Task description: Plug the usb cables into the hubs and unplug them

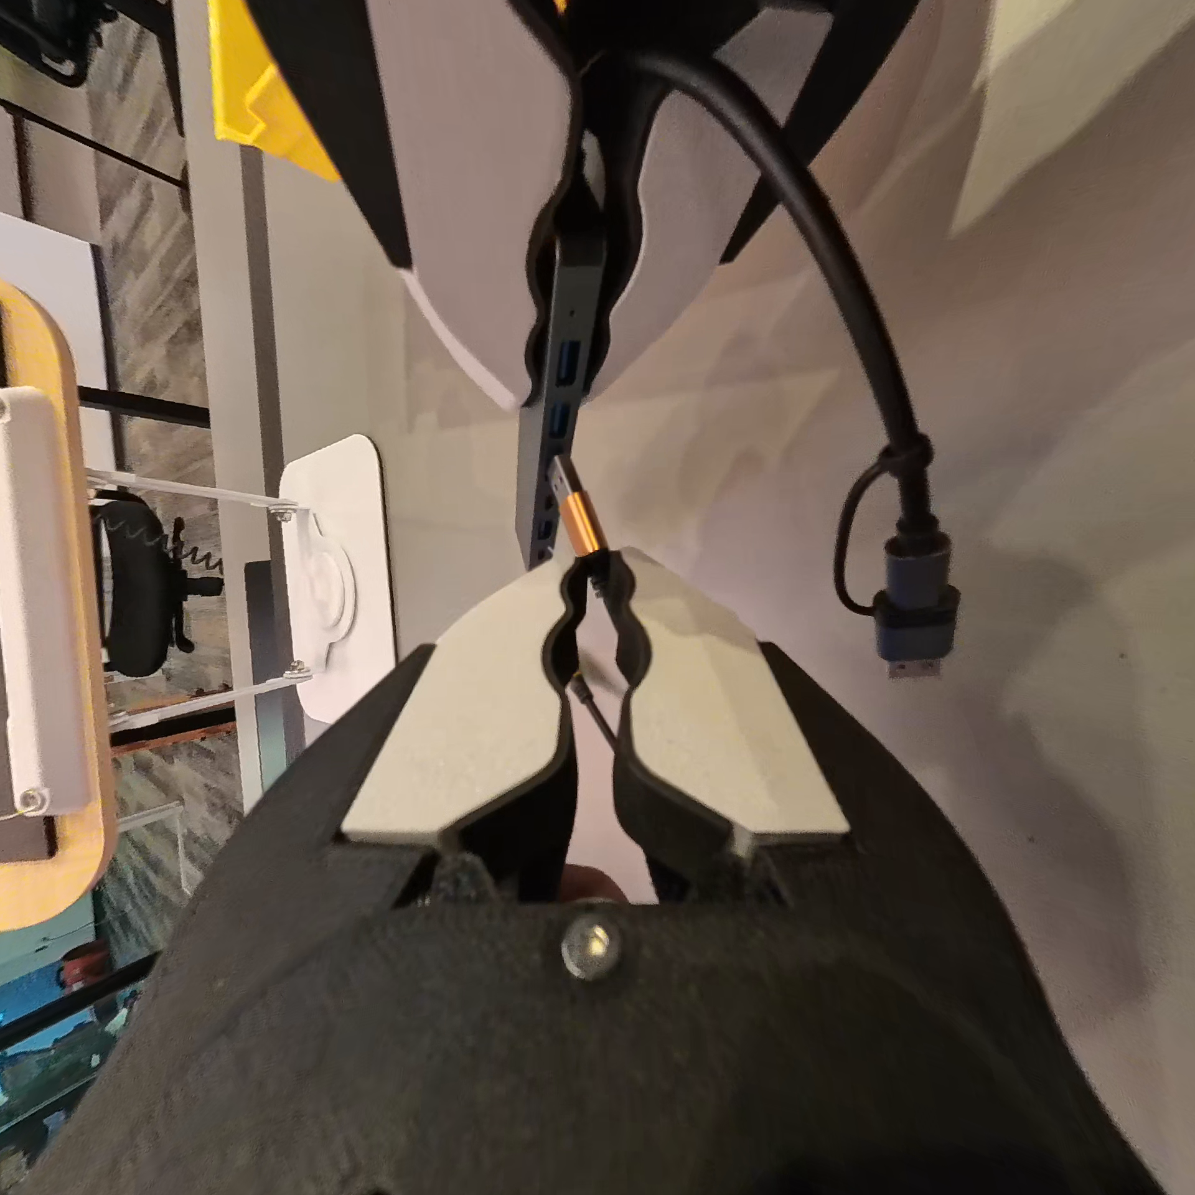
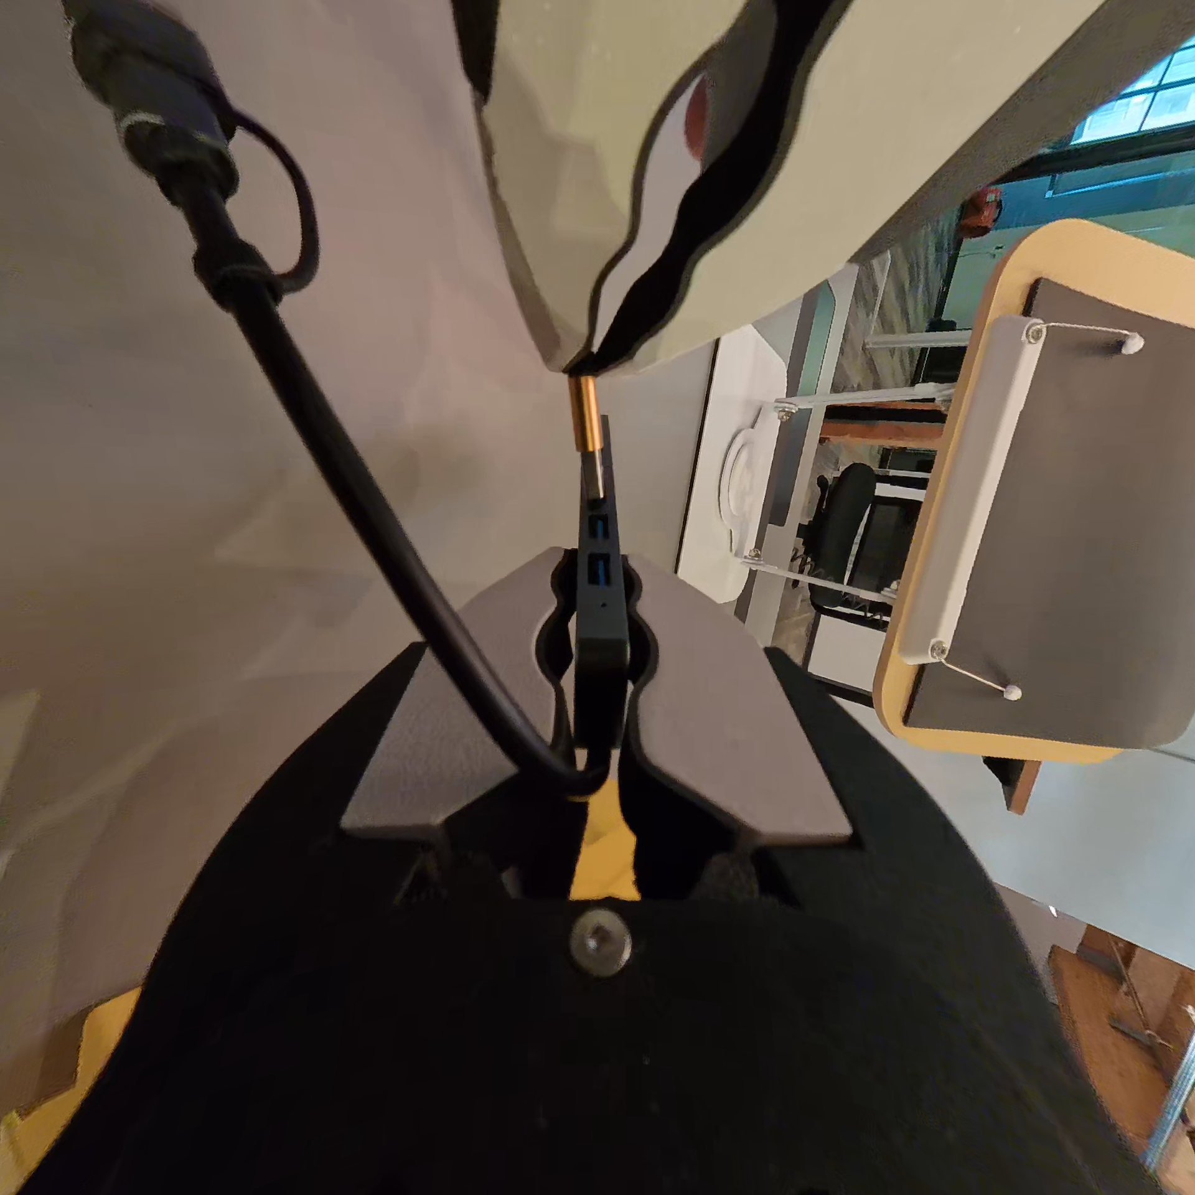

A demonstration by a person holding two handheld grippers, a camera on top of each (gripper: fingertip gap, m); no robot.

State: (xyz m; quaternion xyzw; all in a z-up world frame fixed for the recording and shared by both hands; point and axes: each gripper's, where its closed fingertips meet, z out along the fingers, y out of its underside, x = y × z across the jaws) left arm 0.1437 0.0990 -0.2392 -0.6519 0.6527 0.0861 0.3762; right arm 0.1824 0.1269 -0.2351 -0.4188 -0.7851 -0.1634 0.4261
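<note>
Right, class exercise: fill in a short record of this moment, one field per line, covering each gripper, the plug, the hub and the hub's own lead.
Left gripper: shut on the cable just behind the plug
Plug: orange sleeve, metal tip at the hub's port edge, tilted; whether it is seated cannot be told
Right gripper: shut on the hub
Hub: dark slim bar, blue ports showing, held off the table
Hub lead: black, curves away, its connector hangs free
Background: white table, yellow bin

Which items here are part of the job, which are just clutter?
Job: hub held by right gripper; orange-sleeved USB plug held by left gripper; hub's own cable.
Clutter: yellow bin; office chair; wood-edged panel.
</note>
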